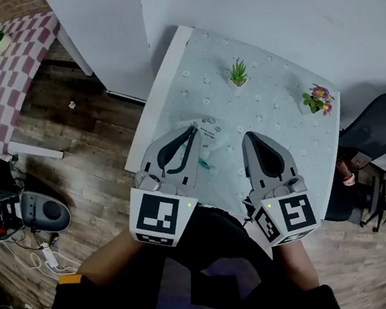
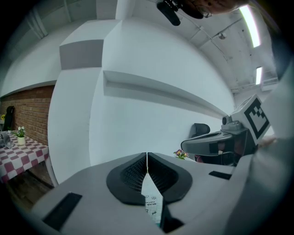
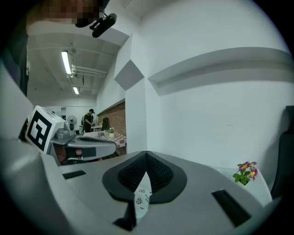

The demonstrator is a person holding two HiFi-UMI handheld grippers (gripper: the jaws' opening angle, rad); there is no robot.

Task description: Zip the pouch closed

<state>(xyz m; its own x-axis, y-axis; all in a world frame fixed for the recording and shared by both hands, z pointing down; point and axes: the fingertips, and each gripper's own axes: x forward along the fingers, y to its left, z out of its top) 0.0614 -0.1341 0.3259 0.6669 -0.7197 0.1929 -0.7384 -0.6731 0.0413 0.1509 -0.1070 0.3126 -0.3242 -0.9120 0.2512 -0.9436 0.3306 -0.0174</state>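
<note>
pouch (image 2: 152, 202): white, small dark print
tablecloth (image 1: 277, 109): pale, tiny flower pattern
far table (image 1: 16, 52): red-and-white checks
floor (image 1: 93, 156): brown wood planks

Legible text: none recorded.

1. Pouch (image 1: 208, 136), clear film. In the head view it bore an oval printed mark with small dark lettering, too small to read. In the left gripper view the pouch (image 2: 152, 203) carried rows of tiny dark characters, and in the right gripper view the pouch (image 3: 142, 198) carried small symbols. All were blurred beyond reading.
2. Marker cube (image 1: 161, 217) of the left gripper (image 1: 193, 130): a black-and-white square code pattern, without letters or numerals.
3. Marker cube (image 1: 290, 216) of the right gripper (image 1: 247, 135): a like pattern, also without lettering.
</note>
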